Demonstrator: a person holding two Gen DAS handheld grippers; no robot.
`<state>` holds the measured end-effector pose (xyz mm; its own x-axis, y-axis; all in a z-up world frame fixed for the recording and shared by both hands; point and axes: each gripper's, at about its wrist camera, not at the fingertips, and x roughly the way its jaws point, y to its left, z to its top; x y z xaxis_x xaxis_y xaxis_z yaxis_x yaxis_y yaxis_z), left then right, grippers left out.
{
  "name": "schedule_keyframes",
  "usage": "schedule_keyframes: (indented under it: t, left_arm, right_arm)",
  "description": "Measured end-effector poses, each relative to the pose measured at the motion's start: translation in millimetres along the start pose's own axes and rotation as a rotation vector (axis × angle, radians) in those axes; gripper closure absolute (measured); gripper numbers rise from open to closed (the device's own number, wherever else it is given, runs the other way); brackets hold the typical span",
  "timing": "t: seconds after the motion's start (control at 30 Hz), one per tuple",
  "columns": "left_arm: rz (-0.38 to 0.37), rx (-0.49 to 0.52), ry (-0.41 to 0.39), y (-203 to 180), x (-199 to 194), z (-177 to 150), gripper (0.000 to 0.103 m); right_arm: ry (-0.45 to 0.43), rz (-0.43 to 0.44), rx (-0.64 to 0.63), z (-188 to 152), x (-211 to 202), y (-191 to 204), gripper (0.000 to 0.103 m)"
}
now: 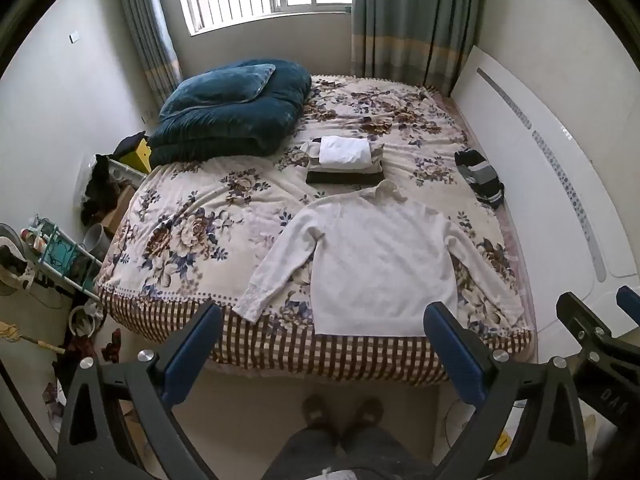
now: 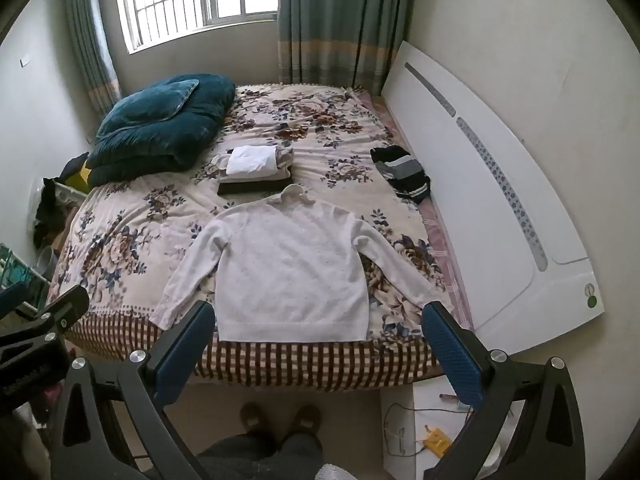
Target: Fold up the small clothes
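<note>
Floral bedspread (image 1: 192,216) covers the bed, and the white sweater (image 1: 376,264) lies flat near its front edge, sleeves spread. Left gripper (image 1: 324,344) and right gripper (image 2: 316,340) are both wide open above the floor, touching nothing.

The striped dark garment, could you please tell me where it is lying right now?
The striped dark garment lies crumpled at the bed's right edge against the white headboard, right of the folded stack and beyond the white sweater.
</note>
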<state>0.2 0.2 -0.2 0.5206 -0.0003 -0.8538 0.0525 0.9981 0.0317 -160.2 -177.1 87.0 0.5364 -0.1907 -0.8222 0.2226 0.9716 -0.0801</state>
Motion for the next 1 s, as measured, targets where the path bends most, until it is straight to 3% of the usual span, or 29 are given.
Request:
schedule_keyframes:
  t: [1.0]
  left_arm:
    - [0.000,-0.003,-0.012,0.0,-0.1,0.2,0.000]
  right_arm:
    - [0.001,0.000,-0.008,2.1,-4.5,2.3,0.000]
